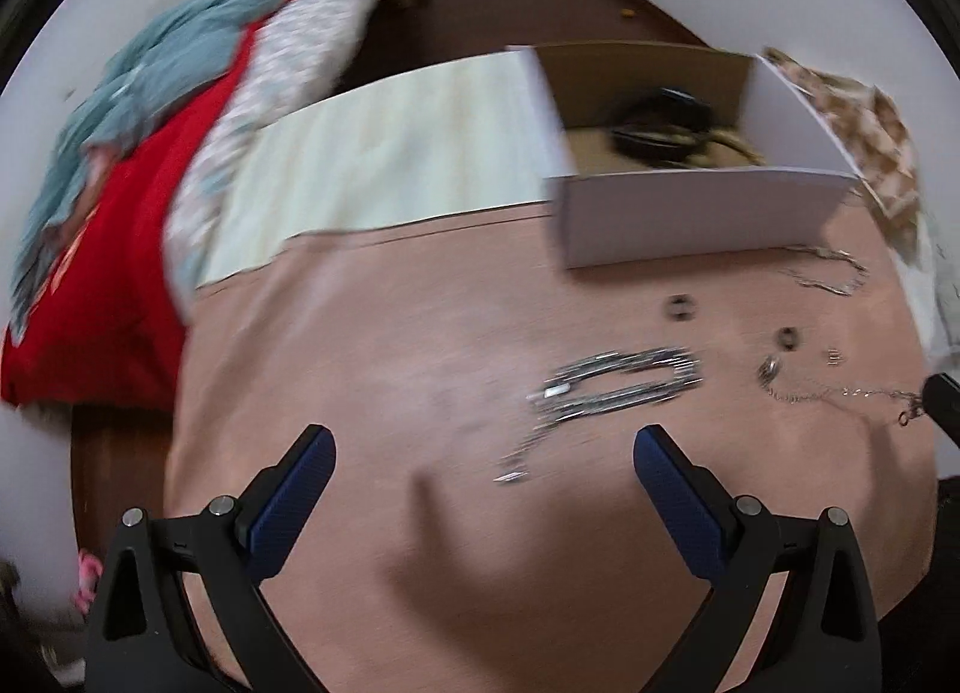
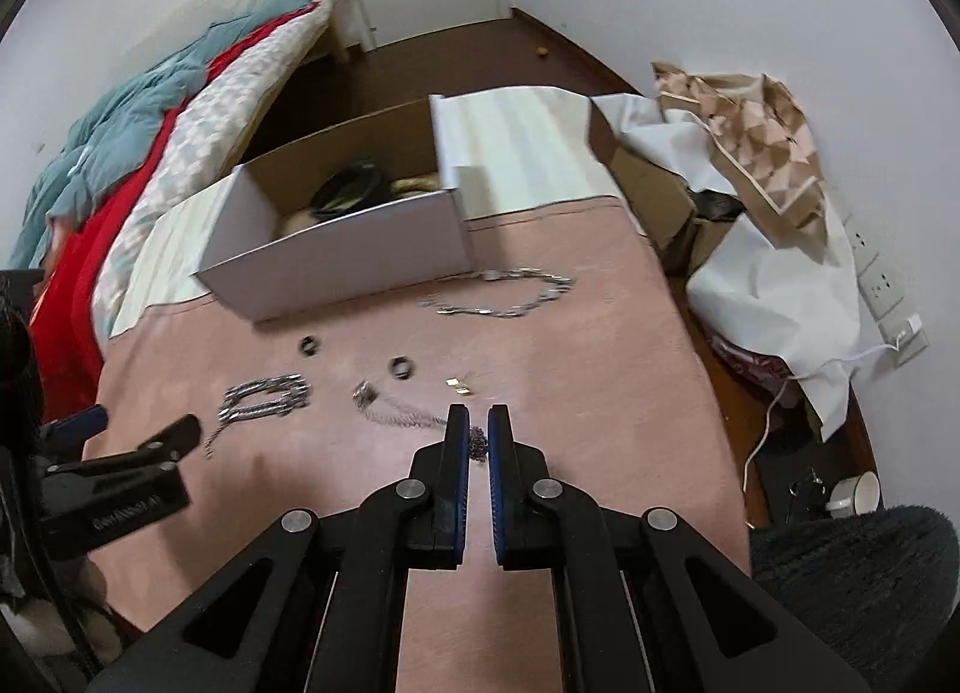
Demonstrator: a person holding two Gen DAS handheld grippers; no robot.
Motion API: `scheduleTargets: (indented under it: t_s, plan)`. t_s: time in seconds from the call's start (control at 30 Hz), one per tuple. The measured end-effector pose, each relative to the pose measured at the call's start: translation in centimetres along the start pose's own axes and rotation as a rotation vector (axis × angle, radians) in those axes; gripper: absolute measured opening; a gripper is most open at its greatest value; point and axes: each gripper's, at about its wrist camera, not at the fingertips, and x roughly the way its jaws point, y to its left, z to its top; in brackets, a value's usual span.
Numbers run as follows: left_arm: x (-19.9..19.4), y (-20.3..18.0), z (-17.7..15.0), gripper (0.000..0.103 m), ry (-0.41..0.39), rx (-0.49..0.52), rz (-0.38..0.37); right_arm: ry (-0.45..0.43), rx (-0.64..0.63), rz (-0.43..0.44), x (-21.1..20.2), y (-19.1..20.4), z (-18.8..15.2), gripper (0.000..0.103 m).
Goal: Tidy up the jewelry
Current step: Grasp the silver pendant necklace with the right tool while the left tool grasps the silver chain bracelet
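Observation:
Jewelry lies on a pink table [image 2: 570, 369]. My right gripper [image 2: 478, 432] is shut on one end of a thin chain necklace [image 2: 408, 414], which trails left on the table to a small pendant [image 2: 364, 393]. My left gripper [image 1: 483, 444] is open and empty, just short of a thick silver chain [image 1: 624, 384], which also shows in the right wrist view [image 2: 264, 396]. Two dark rings [image 2: 308, 345] [image 2: 401, 367], small earrings [image 2: 459, 385] and a silver link bracelet [image 2: 510, 294] lie nearby. A white cardboard box [image 2: 336, 267] behind them holds dark items.
A bed with red and teal covers [image 2: 120, 153] runs along the left. Open cartons, white paper and a patterned bag [image 2: 756, 141] crowd the table's right side. A white cloth [image 1: 384, 153] covers the table's far part.

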Motion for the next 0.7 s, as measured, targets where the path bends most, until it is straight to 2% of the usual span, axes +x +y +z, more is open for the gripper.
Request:
scheduleTargets:
  t_s: [0.2, 0.3, 0.47, 0.5, 0.53, 0.6, 0.7]
  plan:
    - [1.7, -5.0, 1.4, 0.1, 0.019, 0.104, -0.028, 0.033, 0.055, -0.014, 1.5, -2.7, -0.1, 0.006]
    - [2.4, -6.0, 1.7, 0.081, 0.034, 0.126, -0.029, 0.041, 0.077, -0.018, 2.0, -3.6, -0.2, 0.006]
    - [2.6, -6.8, 1.9, 0.065, 0.03, 0.142, -0.041, 0.054, 0.106, -0.018, 2.7, -4.8, 0.0, 0.006]
    - [2.6, -7.0, 2.0, 0.053, 0.026, 0.147, -0.053, 0.058, 0.113, -0.015, 2.9, -5.0, 0.0, 0.006]
    - [2.5, -7.2, 2.1, 0.036, 0.024, 0.154, -0.07, 0.061, 0.116, -0.014, 3.0, -5.2, 0.0, 0.006]
    - [2.5, -7.8, 2.2, 0.013, 0.022, 0.184, -0.06, 0.064, 0.118, -0.012, 3.1, -5.2, 0.1, 0.006]
    - [2.3, -7.7, 2.4, 0.009, 0.014, 0.177, -0.085, 0.063, 0.117, -0.002, 3.0, -5.1, 0.1, 0.006]
